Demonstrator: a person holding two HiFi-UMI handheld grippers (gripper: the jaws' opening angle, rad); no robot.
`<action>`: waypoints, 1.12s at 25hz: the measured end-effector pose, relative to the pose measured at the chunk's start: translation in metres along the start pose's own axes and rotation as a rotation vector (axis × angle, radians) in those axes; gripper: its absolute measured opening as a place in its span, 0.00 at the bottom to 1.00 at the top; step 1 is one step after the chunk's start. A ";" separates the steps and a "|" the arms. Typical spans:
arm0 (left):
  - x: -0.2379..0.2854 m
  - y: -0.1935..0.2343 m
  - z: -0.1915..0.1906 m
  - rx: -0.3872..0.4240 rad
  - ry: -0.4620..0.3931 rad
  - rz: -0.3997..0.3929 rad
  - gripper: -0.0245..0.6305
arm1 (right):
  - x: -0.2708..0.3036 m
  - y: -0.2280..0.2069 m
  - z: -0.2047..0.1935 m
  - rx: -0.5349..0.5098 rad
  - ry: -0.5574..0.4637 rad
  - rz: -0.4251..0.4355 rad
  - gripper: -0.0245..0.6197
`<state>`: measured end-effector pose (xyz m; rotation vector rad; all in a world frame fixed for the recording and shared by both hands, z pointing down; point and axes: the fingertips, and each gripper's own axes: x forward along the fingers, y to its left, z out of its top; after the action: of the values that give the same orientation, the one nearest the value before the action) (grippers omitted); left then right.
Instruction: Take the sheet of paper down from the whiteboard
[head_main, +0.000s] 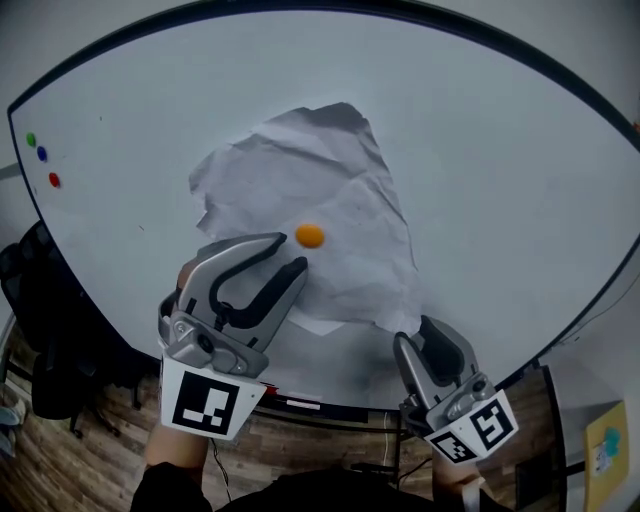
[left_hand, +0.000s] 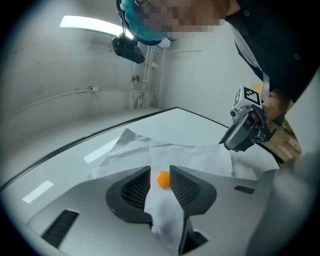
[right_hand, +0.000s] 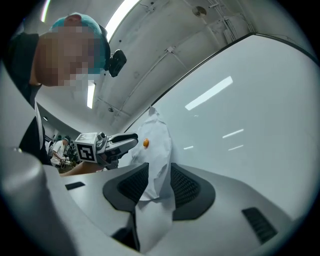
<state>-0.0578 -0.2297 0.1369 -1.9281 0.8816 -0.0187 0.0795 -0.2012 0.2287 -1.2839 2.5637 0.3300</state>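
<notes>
A crumpled white sheet of paper (head_main: 320, 180) hangs on the whiteboard (head_main: 500, 180), pinned by an orange magnet (head_main: 310, 236). My left gripper (head_main: 293, 253) is open, its tips just left of and below the magnet. In the left gripper view the magnet (left_hand: 163, 178) shows in the gap of the left gripper (left_hand: 160, 170), over the paper (left_hand: 190, 152). My right gripper (head_main: 425, 335) is open at the sheet's lower right corner. Seen from the right gripper (right_hand: 159, 167), the paper's (right_hand: 157, 135) lower edge lies across the gap, and the pads do not press it.
Green (head_main: 31, 140), blue (head_main: 41, 154) and red (head_main: 54, 180) magnets sit at the board's left edge. A marker ledge (head_main: 300, 403) runs below the board. A black chair (head_main: 40, 300) stands on the wooden floor at the left.
</notes>
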 end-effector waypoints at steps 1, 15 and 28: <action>0.001 0.001 0.000 -0.011 -0.005 -0.002 0.23 | 0.001 -0.001 0.000 0.006 0.003 -0.006 0.24; 0.017 0.000 -0.008 0.012 0.016 -0.005 0.33 | 0.006 -0.009 -0.005 0.041 0.038 -0.062 0.10; 0.034 -0.008 -0.004 0.030 0.030 -0.017 0.33 | 0.006 -0.004 -0.004 0.046 0.035 -0.019 0.09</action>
<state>-0.0297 -0.2505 0.1339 -1.9124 0.8800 -0.0712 0.0788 -0.2097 0.2296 -1.3076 2.5708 0.2459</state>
